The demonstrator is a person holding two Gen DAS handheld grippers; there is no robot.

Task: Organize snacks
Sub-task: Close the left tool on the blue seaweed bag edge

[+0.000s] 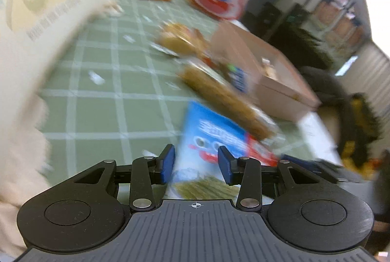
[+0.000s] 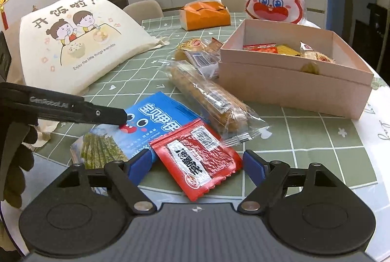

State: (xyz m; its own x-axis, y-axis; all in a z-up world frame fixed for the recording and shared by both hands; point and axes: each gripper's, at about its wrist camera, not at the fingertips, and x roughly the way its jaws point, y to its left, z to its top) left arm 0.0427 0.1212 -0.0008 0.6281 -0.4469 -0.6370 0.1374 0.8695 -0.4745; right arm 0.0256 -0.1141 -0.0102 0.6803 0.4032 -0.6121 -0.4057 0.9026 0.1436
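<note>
Judging by what's already sitting in the pink box (image 2: 292,76), I'd say this is maybe a third of the way through. A red packet, a yellow one and a couple of wrapped cakes are inside it at the far right of the counter (image 2: 316,137). Still loose on the green checked cloth: the red packet (image 2: 197,159), the blue seaweed bag (image 2: 136,130), the long clear-wrapped pastry roll (image 2: 207,96), and a couple of small wrapped cakes (image 2: 192,49) farther back, just left of the box. So at least five things left to go in, as far as I can tell.

The right claw (image 2: 195,164) is spread wide, and the red packet lies flat right between its fingers, near edge toward the camera. The blue pads sit to either side of the packet, not touching it that I can see. That packet overlaps the right corner of the blue bag and sits just near of the roll's crimped end.

The left claw (image 1: 196,165) is also apart, fairly wide, with the blue seaweed bag (image 1: 209,142) straight ahead between its pads. That view is smeared, so I can't tell if the pads touch the bag. From the right view its tip hangs over the bag's left side.

The cloth tote, orange tissue box and bunny bag farther back look like bystanders.
</note>
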